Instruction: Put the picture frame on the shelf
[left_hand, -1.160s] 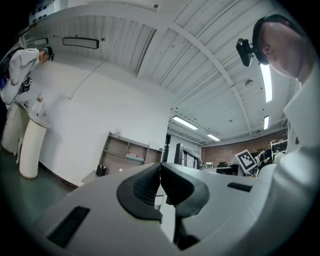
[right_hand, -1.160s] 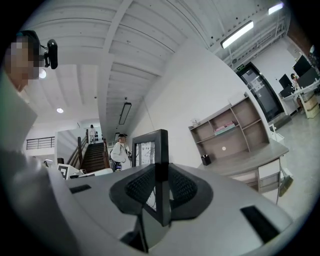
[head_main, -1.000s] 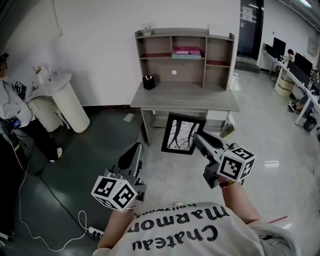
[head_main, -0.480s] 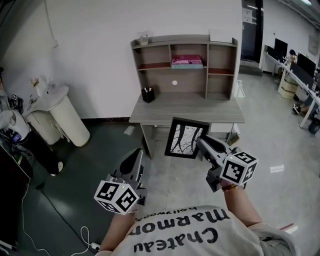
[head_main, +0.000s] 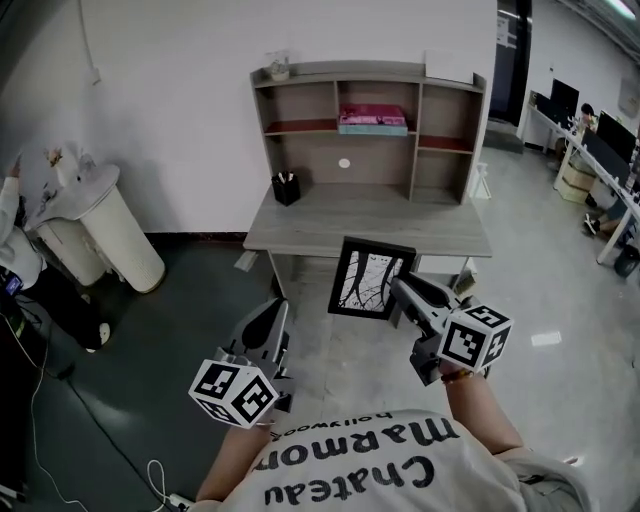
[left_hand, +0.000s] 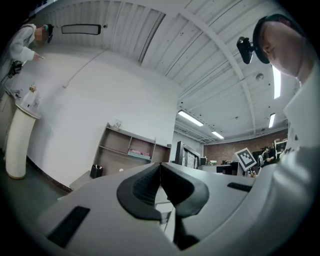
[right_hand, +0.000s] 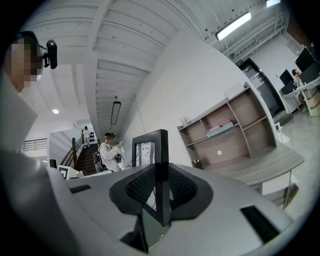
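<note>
A grey surface stands against the white wall and carries a shelf unit. A pink box lies in the shelf's middle bay, and a black pen pot sits at the surface's left end. Left of the surface is a white round stand. In front of the surface, the right tongs are clamped on one edge of the picture frame, holding it upright in the air. The left tongs, farther from the surface, are closed together with nothing between them.
</note>
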